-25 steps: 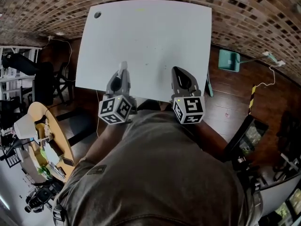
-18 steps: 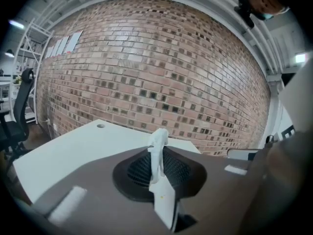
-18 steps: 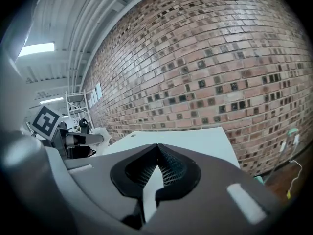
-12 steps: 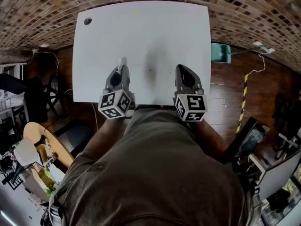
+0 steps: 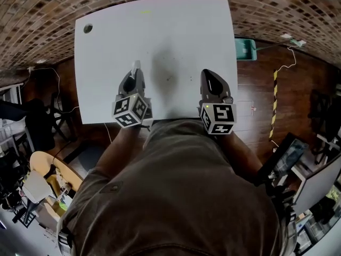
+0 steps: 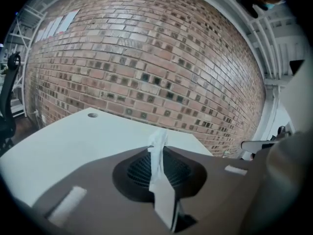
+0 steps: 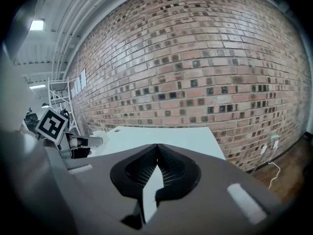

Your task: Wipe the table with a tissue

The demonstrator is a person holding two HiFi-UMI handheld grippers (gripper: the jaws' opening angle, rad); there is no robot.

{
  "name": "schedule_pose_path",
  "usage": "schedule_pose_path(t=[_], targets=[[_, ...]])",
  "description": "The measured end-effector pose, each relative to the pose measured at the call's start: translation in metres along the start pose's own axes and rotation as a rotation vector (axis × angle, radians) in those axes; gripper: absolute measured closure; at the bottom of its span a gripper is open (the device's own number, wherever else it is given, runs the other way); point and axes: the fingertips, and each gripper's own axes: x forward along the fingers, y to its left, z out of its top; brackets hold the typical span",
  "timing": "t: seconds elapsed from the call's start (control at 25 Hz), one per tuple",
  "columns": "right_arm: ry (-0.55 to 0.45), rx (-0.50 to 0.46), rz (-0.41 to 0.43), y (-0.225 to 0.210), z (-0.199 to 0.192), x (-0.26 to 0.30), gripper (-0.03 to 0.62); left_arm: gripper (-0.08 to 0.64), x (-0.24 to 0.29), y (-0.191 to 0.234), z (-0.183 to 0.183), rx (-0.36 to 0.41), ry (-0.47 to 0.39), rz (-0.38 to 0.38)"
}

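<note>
Head view: I see a smooth white rectangular table [image 5: 154, 36] set against a rough brick wall [image 5: 42, 15], with a small round hole [image 5: 88, 28] at the table's far left corner. The left gripper [image 5: 136, 68] and right gripper [image 5: 209, 74] hover side by side over the table's near edge, pointing at the wall.

Left gripper view — the ribbed dark pads [image 6: 139, 170] are clamped on a crumpled white tissue [image 6: 158, 146], which stands upright above the table.

Right gripper view — its jaw tips are pressed together with nothing between them.
</note>
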Motion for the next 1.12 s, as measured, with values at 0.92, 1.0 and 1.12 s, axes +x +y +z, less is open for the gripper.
schedule_pose_path(t=[0.92, 1.0, 1.12], targets=[[0.118, 0.062, -0.04, -0.036, -0.038, 0.053, 0.578, 0.526, 0.092, 0.043, -0.05, 0.096, 0.23, 0.072], [0.124, 0.066, -0.045, -0.04, -0.04, 0.053, 0.578, 0.526, 0.097, 0.043, -0.056, 0.104, 0.247, 0.074], [0.129, 0.072, -0.053, -0.047, -0.043, 0.052, 0.578, 0.526, 0.102, 0.042, -0.064, 0.117, 0.276, 0.075]])
